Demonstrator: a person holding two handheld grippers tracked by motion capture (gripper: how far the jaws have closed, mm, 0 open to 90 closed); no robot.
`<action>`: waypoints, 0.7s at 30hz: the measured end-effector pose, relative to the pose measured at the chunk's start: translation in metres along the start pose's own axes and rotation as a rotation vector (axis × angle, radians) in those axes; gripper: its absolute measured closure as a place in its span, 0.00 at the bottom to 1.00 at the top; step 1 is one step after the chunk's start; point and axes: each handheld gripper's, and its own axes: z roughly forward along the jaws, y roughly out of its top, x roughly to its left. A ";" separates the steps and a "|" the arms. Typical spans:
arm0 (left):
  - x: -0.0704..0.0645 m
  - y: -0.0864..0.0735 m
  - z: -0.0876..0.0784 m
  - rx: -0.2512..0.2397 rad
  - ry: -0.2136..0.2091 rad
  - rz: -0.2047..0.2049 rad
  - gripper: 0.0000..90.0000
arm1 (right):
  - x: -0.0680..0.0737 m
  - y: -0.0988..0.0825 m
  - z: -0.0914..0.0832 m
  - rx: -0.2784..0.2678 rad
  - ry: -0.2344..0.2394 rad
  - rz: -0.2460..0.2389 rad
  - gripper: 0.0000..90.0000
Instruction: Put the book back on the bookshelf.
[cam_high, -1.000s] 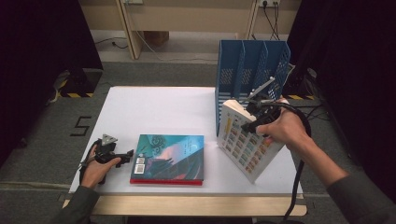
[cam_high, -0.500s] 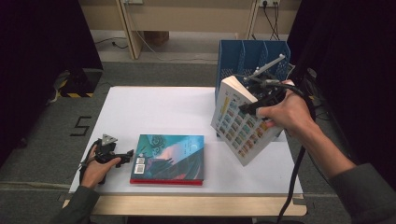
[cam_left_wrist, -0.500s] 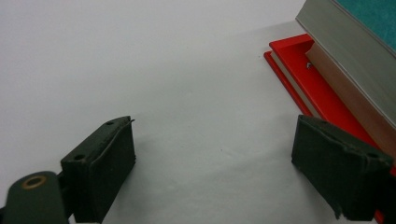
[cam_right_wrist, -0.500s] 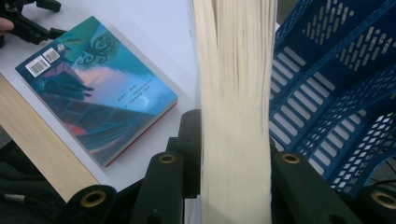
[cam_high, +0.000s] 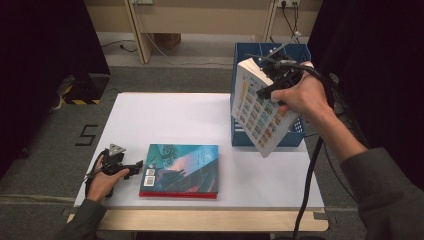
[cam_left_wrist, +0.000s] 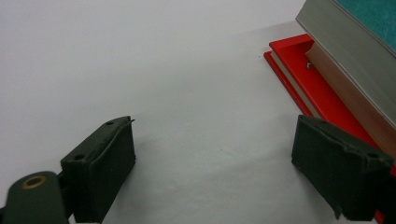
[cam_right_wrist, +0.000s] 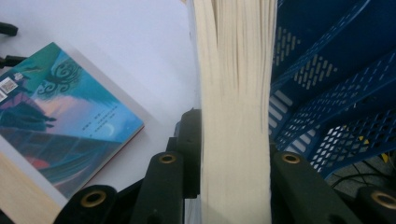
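Note:
My right gripper (cam_high: 272, 82) is shut on a thick white book (cam_high: 257, 109) with rows of small coloured pictures on its cover, held tilted in the air in front of the blue file rack (cam_high: 295, 55). In the right gripper view its cream page block (cam_right_wrist: 236, 93) is clamped between the two jaws. A teal-covered book (cam_high: 181, 167) lies flat on a red one near the table's front edge. My left gripper (cam_high: 132, 167) rests on the table just left of those books, open, with bare tabletop between its pads (cam_left_wrist: 105, 163).
The blue perforated rack (cam_right_wrist: 327, 93) stands at the table's back right corner, with upright dividers. The white table (cam_high: 165, 117) has bare room at its left and middle. Dark curtains hang on both sides and cables run on the floor behind.
My right hand has lifted the white book off the table, up and toward the top of the blue rack. The left gripper and the flat books have not moved.

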 end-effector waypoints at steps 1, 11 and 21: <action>0.000 0.000 0.000 0.000 0.000 0.000 0.13 | -0.003 0.002 0.001 0.000 -0.002 0.010 0.82; 0.000 0.000 0.000 0.000 0.000 0.000 0.13 | -0.026 0.026 0.016 0.013 -0.062 0.051 0.82; 0.000 0.000 0.000 0.001 -0.001 0.001 0.13 | -0.046 0.063 0.031 -0.006 -0.110 0.108 0.82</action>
